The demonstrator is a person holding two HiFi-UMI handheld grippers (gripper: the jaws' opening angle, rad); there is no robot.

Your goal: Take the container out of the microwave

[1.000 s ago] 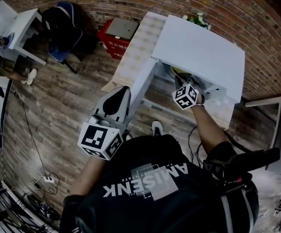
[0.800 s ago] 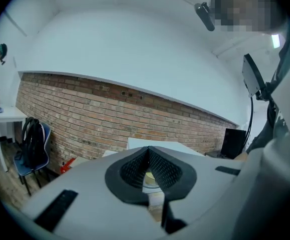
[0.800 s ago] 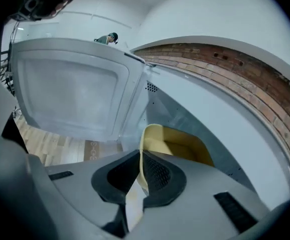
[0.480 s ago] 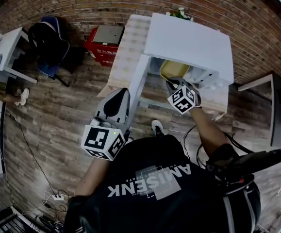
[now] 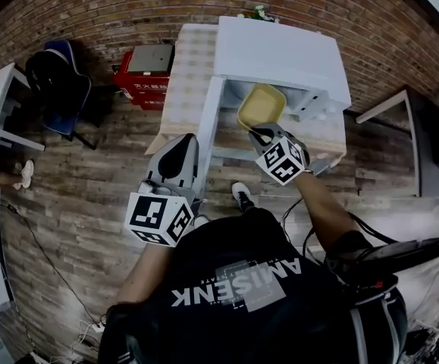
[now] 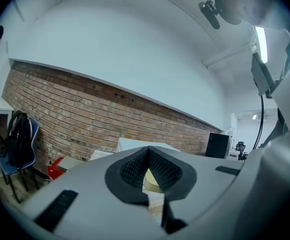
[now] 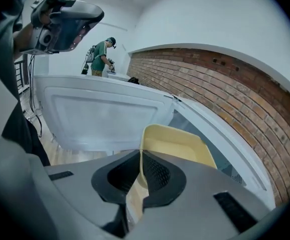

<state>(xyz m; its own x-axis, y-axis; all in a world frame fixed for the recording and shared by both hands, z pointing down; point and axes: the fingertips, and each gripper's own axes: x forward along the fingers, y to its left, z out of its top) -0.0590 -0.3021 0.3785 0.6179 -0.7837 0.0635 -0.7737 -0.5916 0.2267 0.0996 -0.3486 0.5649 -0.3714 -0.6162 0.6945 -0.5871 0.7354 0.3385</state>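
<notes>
Black cotton tee (image 5: 234, 294) fills the bottom of the head view; just past it are the two marker cubes, boxy with square black-and-white patterns. The left gripper (image 6: 147, 153) is smooth grey plastic; its dark waffle-textured pads are pressed together at the tips with nothing between them, so it's closed and empty, pointing roughly level beside the door.

The right gripper (image 7: 139, 159) is tilted downward; its ribbed pads are clamped on the thin side wall of the container (image 7: 180, 144). That's a pale yellow plastic tub, rectangular with rounded corners, shallow and matte, and it looks empty inside. It's held up in the air at the mouth of the microwave (image 5: 280, 51), sticking out past the front edge of the top; can't tell if the far end is fully clear of the cavity.

The microwave is a plain white box with a flat glossy top; its door (image 7: 104, 114) is swung wide open on the left, a smooth white panel with a raised rounded frame. It all sits on a table with a pale checked cloth (image 5: 183, 82); the floor is worn wood planks (image 5: 90, 173); furthest back is a rough red brick wall (image 5: 128, 6).
</notes>
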